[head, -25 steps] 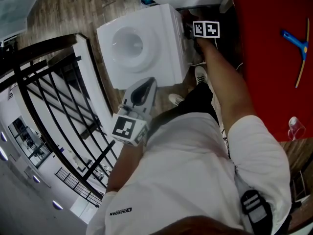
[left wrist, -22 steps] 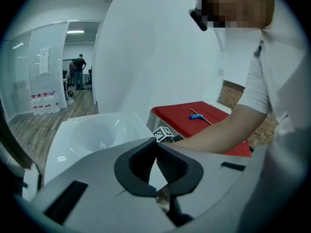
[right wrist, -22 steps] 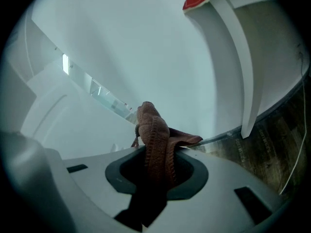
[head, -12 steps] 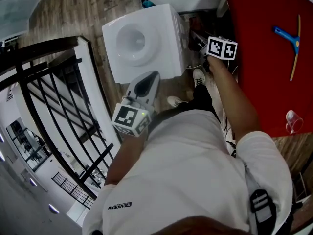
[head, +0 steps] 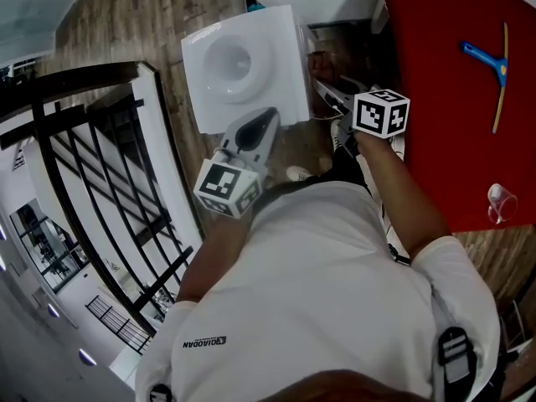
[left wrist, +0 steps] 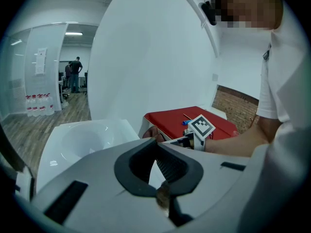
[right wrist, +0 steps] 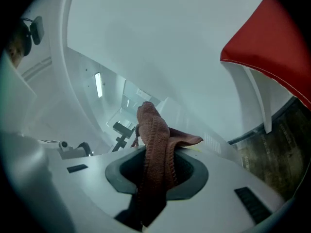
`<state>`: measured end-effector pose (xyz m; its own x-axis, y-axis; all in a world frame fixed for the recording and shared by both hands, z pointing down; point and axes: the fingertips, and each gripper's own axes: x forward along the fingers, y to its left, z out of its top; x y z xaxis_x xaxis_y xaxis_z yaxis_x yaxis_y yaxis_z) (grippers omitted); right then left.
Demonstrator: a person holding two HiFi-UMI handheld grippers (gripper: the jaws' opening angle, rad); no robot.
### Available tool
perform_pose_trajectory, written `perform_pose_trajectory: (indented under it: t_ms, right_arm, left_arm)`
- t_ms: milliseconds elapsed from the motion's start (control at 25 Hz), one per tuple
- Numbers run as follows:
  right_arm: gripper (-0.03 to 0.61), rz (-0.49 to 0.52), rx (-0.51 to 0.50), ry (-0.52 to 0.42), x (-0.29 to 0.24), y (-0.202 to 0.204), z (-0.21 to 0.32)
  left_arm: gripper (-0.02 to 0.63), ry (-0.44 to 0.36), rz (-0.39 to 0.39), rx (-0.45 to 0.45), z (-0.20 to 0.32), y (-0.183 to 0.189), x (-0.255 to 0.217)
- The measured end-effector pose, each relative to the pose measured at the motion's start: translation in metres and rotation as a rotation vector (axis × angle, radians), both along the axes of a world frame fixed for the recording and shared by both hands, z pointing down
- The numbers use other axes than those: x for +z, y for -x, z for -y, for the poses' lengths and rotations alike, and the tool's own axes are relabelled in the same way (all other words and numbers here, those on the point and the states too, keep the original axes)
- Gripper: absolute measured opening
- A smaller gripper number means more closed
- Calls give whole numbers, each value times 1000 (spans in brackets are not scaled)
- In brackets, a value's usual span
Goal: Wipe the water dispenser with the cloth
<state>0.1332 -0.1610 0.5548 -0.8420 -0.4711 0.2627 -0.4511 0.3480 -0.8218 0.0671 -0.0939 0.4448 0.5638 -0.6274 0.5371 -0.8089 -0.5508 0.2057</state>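
The white water dispenser [head: 243, 65] stands below me, its round top recess [left wrist: 80, 140] facing up. My left gripper [head: 266, 122] hovers just in front of the dispenser; its jaws are shut and empty [left wrist: 162, 196]. My right gripper [head: 335, 99] sits off the dispenser's right side, its marker cube nearer me. It is shut on a reddish-brown cloth [right wrist: 154, 144], which runs up between the jaws [right wrist: 146, 205] and folds over at the top. In the head view the cloth [head: 316, 62] shows as a dark red bunch beside the dispenser's right face.
A red table [head: 452, 99] stands to the right with a blue squeegee [head: 487, 57] and a clear glass [head: 500, 201] on it. A black railing [head: 100, 166] runs along the left over a drop. My shoes [head: 342, 132] stand on wood floor between dispenser and table.
My right gripper with the cloth has drawn back from the dispenser's right side toward me. The left gripper has shifted slightly and stays in front of the dispenser.
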Motion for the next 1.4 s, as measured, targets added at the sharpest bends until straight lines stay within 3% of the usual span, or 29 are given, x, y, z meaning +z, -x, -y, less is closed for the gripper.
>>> perform_pose_trajectory:
  t_ms: [240, 600, 880, 1400]
  right_arm:
    - [87, 7, -27, -24, -5, 17, -2]
    - [87, -6, 8, 74, 50, 16, -1]
    - [87, -94, 25, 115, 110, 16, -2]
    - [87, -252, -37, 265, 212, 16, -1]
  left_arm:
    - [-3, -18, 15, -6, -3, -1, -6]
    - [-3, -10, 22, -22, -8, 0, -5]
    - [-3, 8, 37, -28, -14, 4, 4]
    - [-3, 23, 63, -77, -16, 24, 8]
